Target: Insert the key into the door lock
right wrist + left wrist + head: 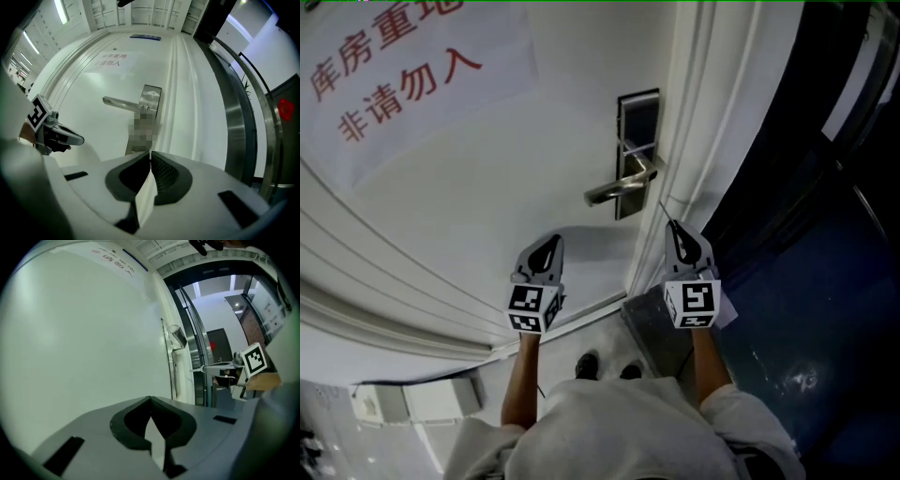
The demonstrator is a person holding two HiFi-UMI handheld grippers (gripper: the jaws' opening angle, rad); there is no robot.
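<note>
A metal lock plate (636, 141) with a lever handle (614, 190) sits on the white door (487, 197). My right gripper (671, 225) is just below the plate, shut on a thin key (664, 208) that points up toward the lock. In the right gripper view the plate (151, 98) and handle (121, 103) lie straight ahead of the shut jaws (150, 153). The left gripper view shows the key (208, 367) sticking out of the right gripper (220, 367). My left gripper (551, 240) is shut and holds nothing, left of the handle, facing the bare door (84, 333).
A white sign with red characters (403, 66) hangs on the door's upper left. The door's edge and moulded frame (698, 112) run just right of the lock. Beyond it stand a dark glass panel (806, 206) and a steel post (236, 122). The person's shoes (605, 367) are near the threshold.
</note>
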